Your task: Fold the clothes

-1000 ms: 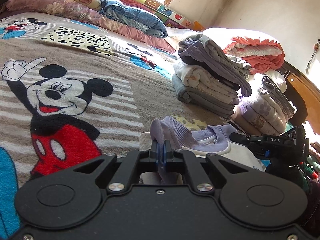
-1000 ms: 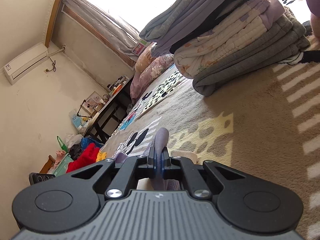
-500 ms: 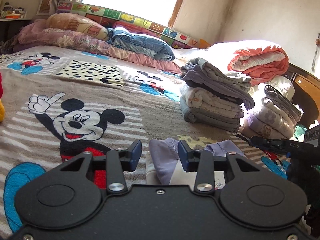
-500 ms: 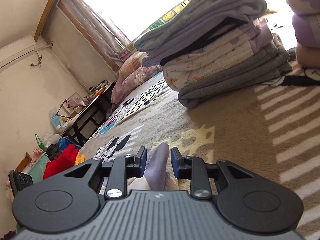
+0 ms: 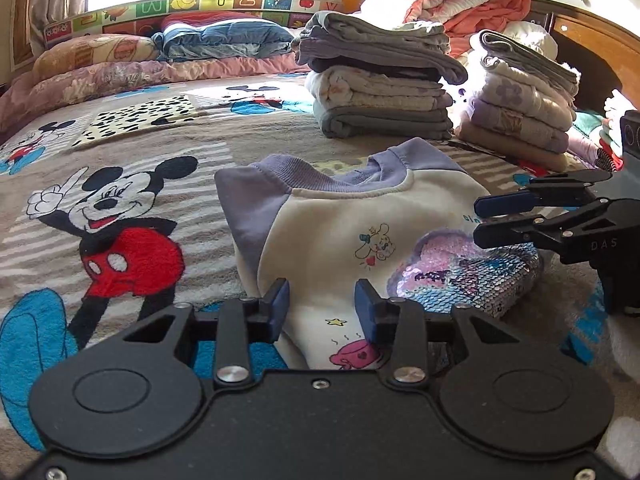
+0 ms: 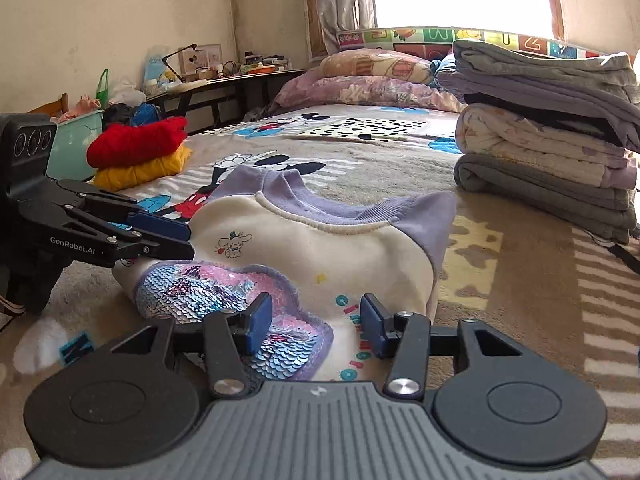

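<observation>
A bed (image 5: 192, 152) with a cartoon-mouse blanket carries 2 stacks of folded clothes (image 5: 380, 80) at its far side. The cream sweatshirt (image 5: 340, 232) with lilac sleeves lies folded in the middle. The left hand-held gripper (image 5: 320, 308) stands spread, holding nothing. The right hand-held gripper (image 6: 316, 324) has its jaws opening above the sequin patch (image 6: 208, 284), pinching nothing.

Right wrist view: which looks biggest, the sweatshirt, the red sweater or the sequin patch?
1. Sweatshirt, biggest.
2. Sequin patch.
3. Red sweater, smallest, but it lies farther from the camera, so second and third are unsure.
</observation>
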